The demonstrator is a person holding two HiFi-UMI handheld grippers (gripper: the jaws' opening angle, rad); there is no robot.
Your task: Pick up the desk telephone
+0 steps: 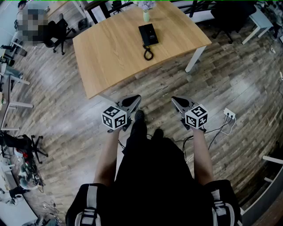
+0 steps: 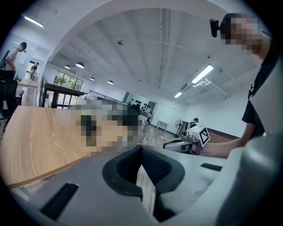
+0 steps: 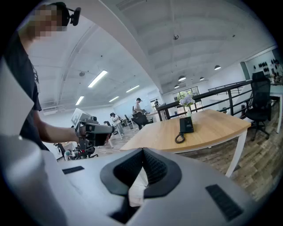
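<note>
The phone [image 1: 148, 34] lies toward the far side of the table [image 1: 110, 57], with the vase [image 1: 146, 16] just behind it. The left gripper [image 1: 134, 99] and right gripper [image 1: 176, 101] are side by side near the table's near edge, well apart from the phone. A power strip [image 1: 229, 114] lies on the floor to the right.

In the head view the telephone [image 1: 148, 34] is too small for its keys to be made out, and the picture's top edge cuts off the flowers [image 1: 147, 4] in the vase [image 1: 146, 16]. In the left gripper view a mosaic patch covers the middle of the table [image 2: 31, 141], hiding whatever stands there.
</note>
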